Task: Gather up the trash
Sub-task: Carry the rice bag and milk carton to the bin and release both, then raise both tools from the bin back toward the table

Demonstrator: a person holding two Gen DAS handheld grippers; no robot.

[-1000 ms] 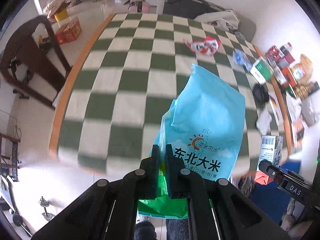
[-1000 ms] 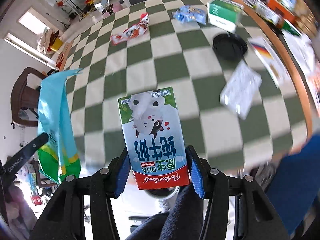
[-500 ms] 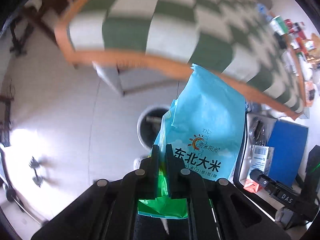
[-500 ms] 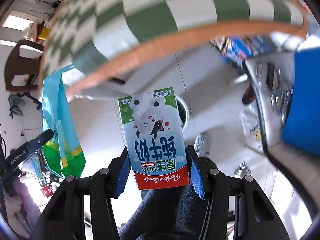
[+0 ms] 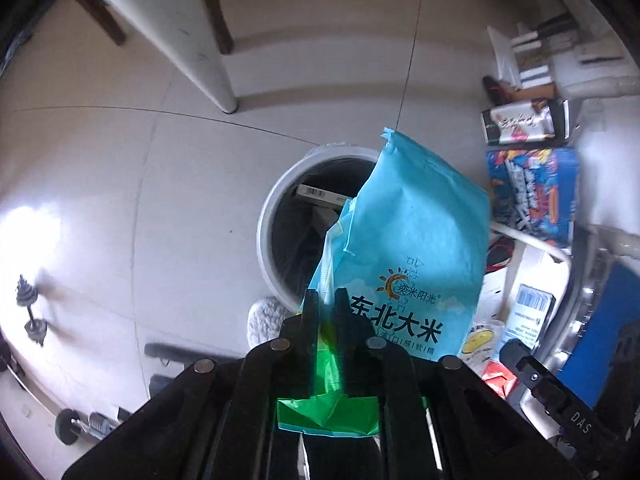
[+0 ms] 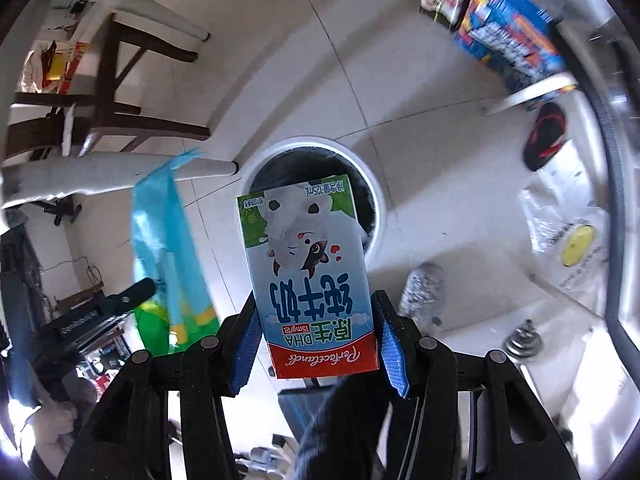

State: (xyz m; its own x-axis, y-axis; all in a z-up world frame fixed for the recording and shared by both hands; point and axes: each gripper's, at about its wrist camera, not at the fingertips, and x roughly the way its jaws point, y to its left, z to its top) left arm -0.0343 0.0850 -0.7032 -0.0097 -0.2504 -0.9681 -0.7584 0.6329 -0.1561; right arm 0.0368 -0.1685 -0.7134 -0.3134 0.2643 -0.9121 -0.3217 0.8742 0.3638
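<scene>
My left gripper is shut on a blue and green rice bag and holds it above the white-rimmed trash bin on the floor. The bin holds cartons. My right gripper is shut on a small milk carton with a cow picture, held upside down over the same bin. The rice bag and the left gripper also show at the left of the right wrist view.
White table legs and a dark wooden chair stand on the tiled floor beyond the bin. Boxes and packets are piled at the right. Small dumbbells lie at the left. A grey slipper sits near the bin.
Both grippers swung down from the checkered table with their loads. The table has left the view, and the bin is now directly below both items.
</scene>
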